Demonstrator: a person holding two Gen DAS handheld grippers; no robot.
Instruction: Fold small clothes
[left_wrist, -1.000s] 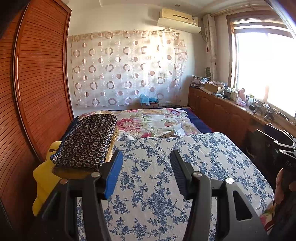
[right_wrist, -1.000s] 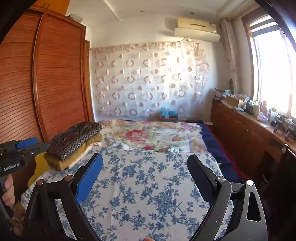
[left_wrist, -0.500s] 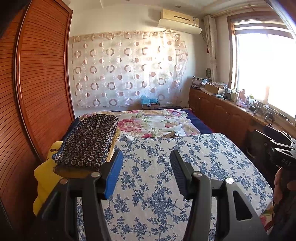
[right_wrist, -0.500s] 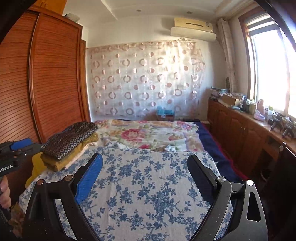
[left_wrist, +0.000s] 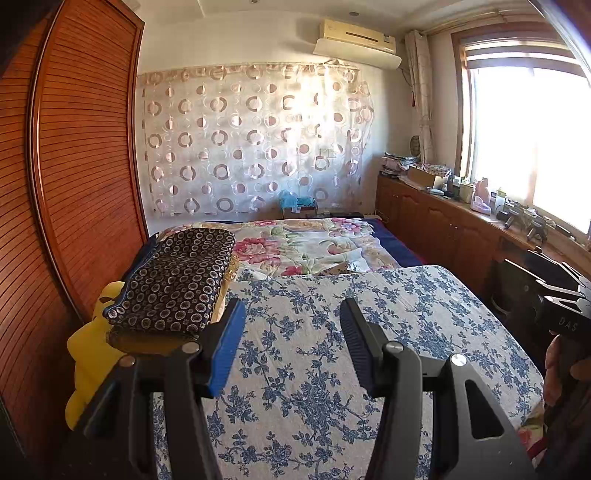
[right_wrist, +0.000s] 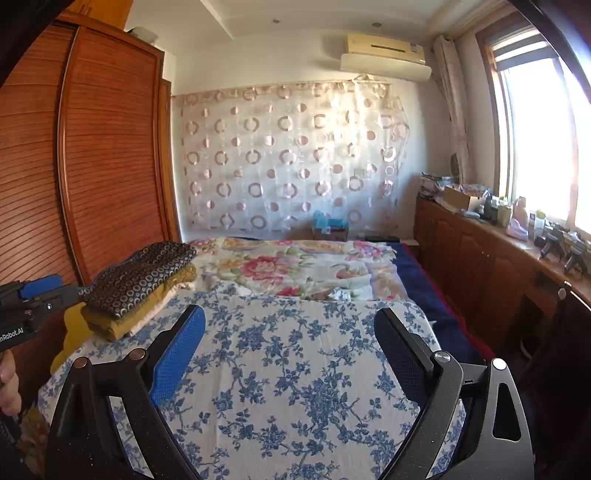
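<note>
A stack of folded clothes (left_wrist: 177, 280) lies at the left edge of the bed, with a dark circle-patterned piece on top and mustard and pale pieces under it (right_wrist: 125, 321). My left gripper (left_wrist: 291, 325) is open above the blue-flowered sheet (left_wrist: 388, 314), just right of the stack, with nothing between its fingers. My right gripper (right_wrist: 290, 332) is open wider over the same sheet (right_wrist: 295, 369), also with nothing in it. No loose garment lies on the sheet in front of either gripper.
A yellow soft item (left_wrist: 88, 354) sits between the stack and the wooden wardrobe (left_wrist: 74, 166) on the left. A rose-patterned quilt (right_wrist: 295, 266) covers the far half of the bed. Wooden cabinets (right_wrist: 480, 266) with clutter run under the window on the right.
</note>
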